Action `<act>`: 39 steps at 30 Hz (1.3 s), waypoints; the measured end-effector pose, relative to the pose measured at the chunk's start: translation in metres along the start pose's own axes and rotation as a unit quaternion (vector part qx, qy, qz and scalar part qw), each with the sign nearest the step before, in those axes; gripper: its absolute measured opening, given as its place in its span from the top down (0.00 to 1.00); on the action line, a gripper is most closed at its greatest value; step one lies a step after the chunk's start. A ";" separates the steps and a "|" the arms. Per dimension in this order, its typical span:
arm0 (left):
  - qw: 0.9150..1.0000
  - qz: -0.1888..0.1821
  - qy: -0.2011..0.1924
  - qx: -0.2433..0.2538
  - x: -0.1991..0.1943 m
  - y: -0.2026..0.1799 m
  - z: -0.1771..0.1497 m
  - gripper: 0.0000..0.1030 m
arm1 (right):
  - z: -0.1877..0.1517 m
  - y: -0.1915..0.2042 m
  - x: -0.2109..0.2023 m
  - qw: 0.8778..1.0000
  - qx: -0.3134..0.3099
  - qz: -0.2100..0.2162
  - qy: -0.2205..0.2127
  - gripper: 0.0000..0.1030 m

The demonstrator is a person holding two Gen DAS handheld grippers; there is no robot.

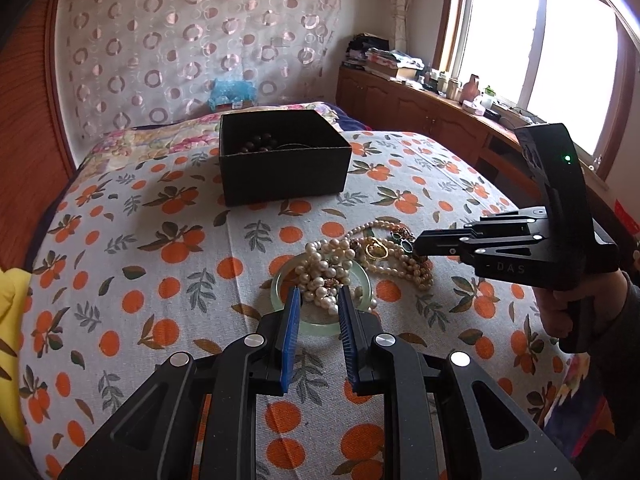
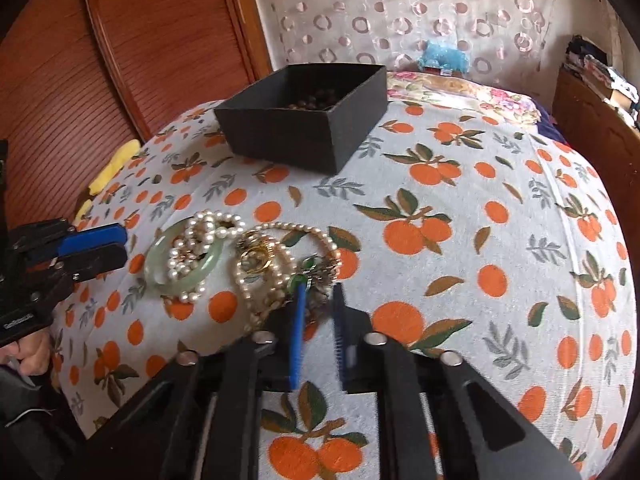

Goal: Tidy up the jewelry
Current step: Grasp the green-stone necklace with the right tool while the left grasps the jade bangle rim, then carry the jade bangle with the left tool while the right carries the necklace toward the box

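Note:
A pile of jewelry lies on the orange-print bedspread: a pale green jade bangle (image 1: 362, 280) (image 2: 158, 256), white pearl strands (image 1: 326, 266) (image 2: 202, 236), a gold ring piece (image 1: 376, 250) (image 2: 258, 258) and a green-stone piece (image 2: 306, 270). A black open box (image 1: 280, 160) (image 2: 308, 116) with dark beads inside stands beyond the pile. My left gripper (image 1: 319, 294) (image 2: 120, 246) is open, its blue pads on either side of the near pearls and bangle. My right gripper (image 2: 319, 294) (image 1: 418, 246) is open, with the green-stone piece between its tips.
A wooden wardrobe (image 2: 120, 60) stands at the left. A patterned curtain (image 1: 192, 40) hangs behind the bed. A wooden cabinet (image 1: 420, 108) with clutter runs under the window on the right. A yellow cloth (image 1: 12, 300) lies at the bed's left edge.

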State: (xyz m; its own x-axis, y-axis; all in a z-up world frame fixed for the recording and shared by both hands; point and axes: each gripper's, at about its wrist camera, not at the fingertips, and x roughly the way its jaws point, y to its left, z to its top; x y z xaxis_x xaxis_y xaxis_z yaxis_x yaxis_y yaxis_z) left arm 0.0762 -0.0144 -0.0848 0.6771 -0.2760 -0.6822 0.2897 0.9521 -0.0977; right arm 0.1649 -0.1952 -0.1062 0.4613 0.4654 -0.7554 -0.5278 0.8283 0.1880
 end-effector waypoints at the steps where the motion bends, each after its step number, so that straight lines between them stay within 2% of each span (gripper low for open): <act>1: 1.000 0.000 0.000 -0.001 0.000 0.000 0.000 0.82 | -0.001 0.000 -0.001 1.000 -0.001 -0.001 0.000 0.94; 6: 1.000 0.001 0.002 -0.002 0.000 0.003 -0.001 0.82 | -0.001 0.000 -0.004 1.000 -0.008 -0.016 -0.005 0.95; 16: 1.000 0.005 0.007 -0.010 0.005 0.013 -0.003 0.81 | 0.013 -0.001 -0.047 0.997 -0.017 -0.041 -0.065 0.95; 17: 1.000 0.007 0.007 -0.010 0.006 0.013 -0.003 0.80 | 0.015 0.000 -0.052 0.996 -0.020 -0.044 -0.071 0.95; 19: 1.000 0.010 0.006 -0.009 0.007 0.013 -0.002 0.72 | 0.019 0.002 -0.060 0.995 -0.025 -0.047 -0.080 0.95; 25: 1.000 0.013 0.007 0.000 0.013 0.013 0.006 0.71 | 0.026 0.006 -0.079 0.993 -0.035 -0.055 -0.101 0.95; 33: 0.999 0.029 0.042 -0.002 0.035 0.026 0.009 0.71 | 0.029 0.011 -0.096 0.990 -0.046 -0.060 -0.119 0.95; 35: 0.998 0.028 0.053 0.003 0.042 0.028 0.010 0.72 | 0.027 0.012 -0.095 0.990 -0.046 -0.060 -0.117 0.95; 39: 0.997 0.029 0.067 0.021 0.052 0.024 0.014 0.85 | 0.025 0.012 -0.091 0.991 -0.043 -0.057 -0.116 0.95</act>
State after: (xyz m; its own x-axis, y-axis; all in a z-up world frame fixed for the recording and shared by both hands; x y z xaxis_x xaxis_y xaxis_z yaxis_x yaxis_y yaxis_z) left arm 0.1280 -0.0075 -0.1129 0.5982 -0.1990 -0.7762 0.2832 0.9587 -0.0276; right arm 0.1345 -0.2197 -0.0191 0.6680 0.4370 -0.6024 -0.5166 0.8549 0.0472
